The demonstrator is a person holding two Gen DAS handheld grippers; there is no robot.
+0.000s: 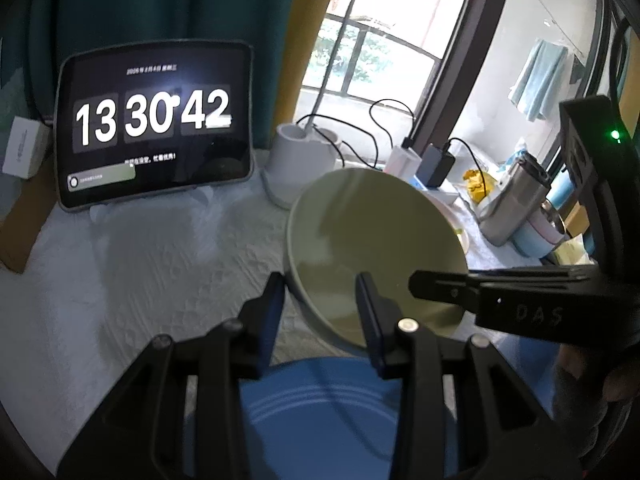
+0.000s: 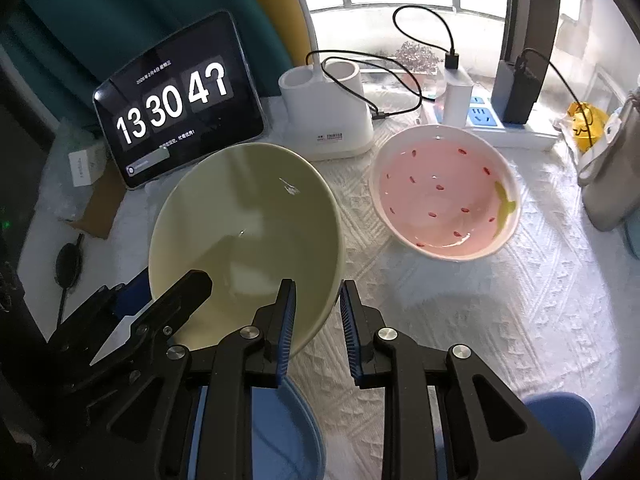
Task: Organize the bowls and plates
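Three dishes in view, none yet stacked

Item one: a pale green glazed ceramic bowl (image 2: 244,236), which I held tilted above the white textured tablecloth (image 2: 440,320). My left gripper (image 1: 320,312) had its jaws clamped across the near rim, one pad outside and one inside. My right gripper (image 2: 316,320) pinched the rim on the opposite side in the same way. I judged the bowl clear of the cloth, carried by both tools.

Item two: a blue ridged plate (image 1: 320,408), lying flat directly beneath the bowl, close to me. I could not tell whether the bowl touched it.

Item three: a shallow pink dish with red flecks and a white rim (image 2: 444,196), resting apart to the right, near the white desk lamp base (image 2: 328,120).

Status, by my estimate: early. One piece was in hand; nothing was nested. The green bowl wanted a resting place, and the pink dish remained untouched.
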